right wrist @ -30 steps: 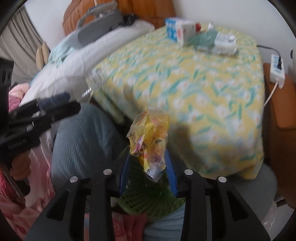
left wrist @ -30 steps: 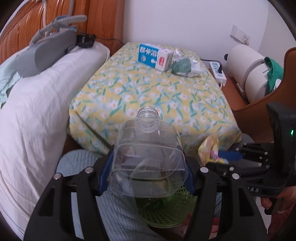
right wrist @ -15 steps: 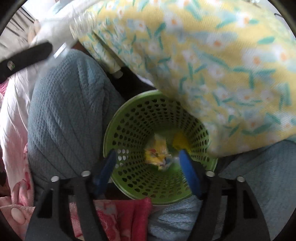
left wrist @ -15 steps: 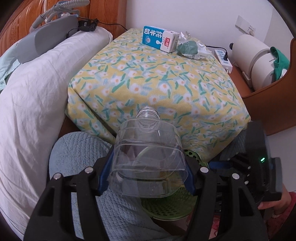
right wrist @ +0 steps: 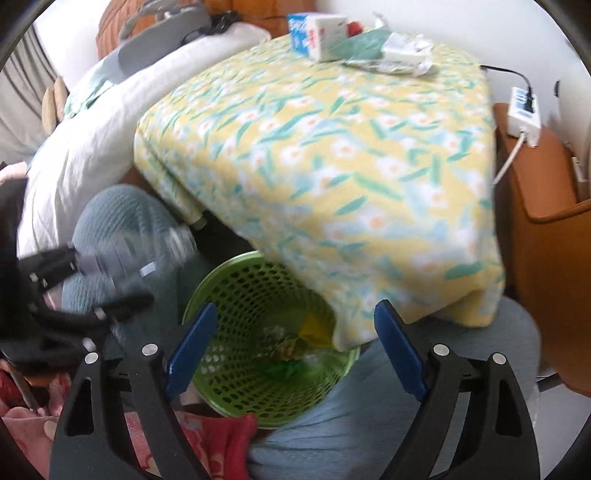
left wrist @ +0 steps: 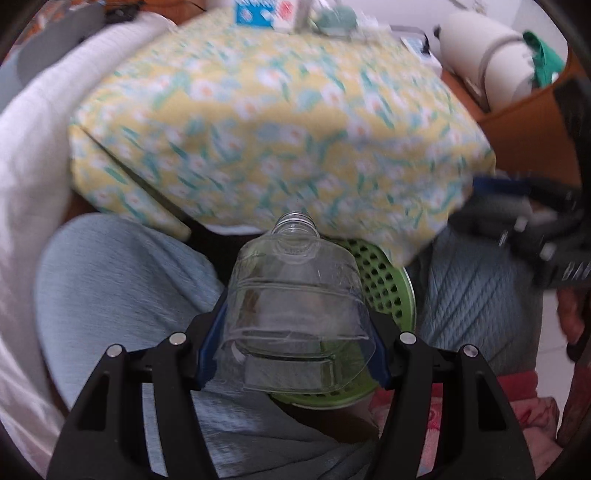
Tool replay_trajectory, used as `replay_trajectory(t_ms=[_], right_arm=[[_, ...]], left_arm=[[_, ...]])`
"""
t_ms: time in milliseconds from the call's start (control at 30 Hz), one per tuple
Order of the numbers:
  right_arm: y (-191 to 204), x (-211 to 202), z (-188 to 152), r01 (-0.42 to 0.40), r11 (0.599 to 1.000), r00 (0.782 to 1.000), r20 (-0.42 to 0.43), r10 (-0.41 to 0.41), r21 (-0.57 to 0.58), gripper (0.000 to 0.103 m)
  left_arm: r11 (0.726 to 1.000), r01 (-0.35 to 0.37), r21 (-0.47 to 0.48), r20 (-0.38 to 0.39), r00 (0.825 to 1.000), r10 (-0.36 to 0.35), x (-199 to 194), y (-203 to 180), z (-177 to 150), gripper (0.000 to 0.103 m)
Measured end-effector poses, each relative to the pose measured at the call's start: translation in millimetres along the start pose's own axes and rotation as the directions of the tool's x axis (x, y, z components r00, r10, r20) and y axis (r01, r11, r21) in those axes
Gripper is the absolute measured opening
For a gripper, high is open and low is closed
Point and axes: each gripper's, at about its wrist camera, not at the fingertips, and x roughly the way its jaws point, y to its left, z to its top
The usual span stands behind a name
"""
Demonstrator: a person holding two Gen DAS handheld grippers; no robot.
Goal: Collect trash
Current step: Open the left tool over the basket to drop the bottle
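Clear plastic bottle [left wrist: 295,314], neck pointing away, is clamped in the left tongs [left wrist: 291,354] directly above the green perforated basket [right wrist: 236,295]; the empty right tongs [right wrist: 291,350] are seen opening.

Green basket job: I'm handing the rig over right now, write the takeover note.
Left gripper: shut on the clear plastic bottle, neck forward, over the green basket between the person's knees.
Right gripper: empty, jaws opening, above the basket.
Done: yellow snack wrapper lies in the basket with other scraps.
Left: drop the bottle in; then fetch the milk carton and crumpled wrappers at the far end of the floral cloth.
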Motion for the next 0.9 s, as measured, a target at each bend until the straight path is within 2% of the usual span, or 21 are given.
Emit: replay_trajectory(t_ms=[100, 267, 367, 467, 567, 733, 800, 900], right_arm=[[-10.4, -0.2, 1.2, 0.009, 1.000, 1.000, 0.002, -0.009, 0.029, 0.087], [-20.2, 3.2, 0.3, 0.002, 0.999, 1.000, -0.011, -0.001, 0.052, 0.087], [-19.9, 6.7, -3.2, 0.000, 0.999, 1.000, -0.019, 0.001, 0.054, 0.087], [-20.6, 7.0, -3.3, -0.001, 0.998, 1.000, -0.020, 0.003, 0.055, 0.087], [-21.2, 8.0, -4.6, -0.002, 0.998, 1.000, -0.021, 0.003, 0.061, 0.087], [-20.9, 7.4, -4.0, -0.001, 0.998, 1.000, -0.018, 0.002, 0.061, 0.087], [-20.1, 5.7, -2.9, -0.001, 0.998, 1.000, -0.011, 0.001, 0.062, 0.087], [-18.7, 1.7, -0.2, 0.000, 0.998, 1.000, 0.003, 0.000, 0.061, 0.087]], left_arm=[[0.999, 0.041, 0.025, -0.085, 0.996, -0.038, 26.1, -7.4, -4.0, 0.061], [0.994, 0.107, 0.029, -0.237, 0.967, -0.097, 67.5, -13.7, -8.2, 0.061], [0.994, 0.104, 0.044, -0.290, 0.953, -0.087, 83.7, -16.9, -9.4, 0.066], [0.992, 0.108, 0.072, -0.299, 0.951, -0.082, 85.1, -21.9, -10.8, 0.075], [0.993, 0.077, 0.094, -0.267, 0.962, -0.050, 76.5, -24.1, -10.0, 0.078], [0.997, -0.004, 0.078, -0.102, 0.995, 0.012, 36.3, -17.3, 2.7, 0.089], [0.998, -0.025, 0.066, -0.028, 0.999, 0.027, 16.7, -13.2, 10.0, 0.091], [0.998, -0.051, 0.041, 0.079, 0.996, 0.048, -14.4, -7.7, 22.4, 0.093]])
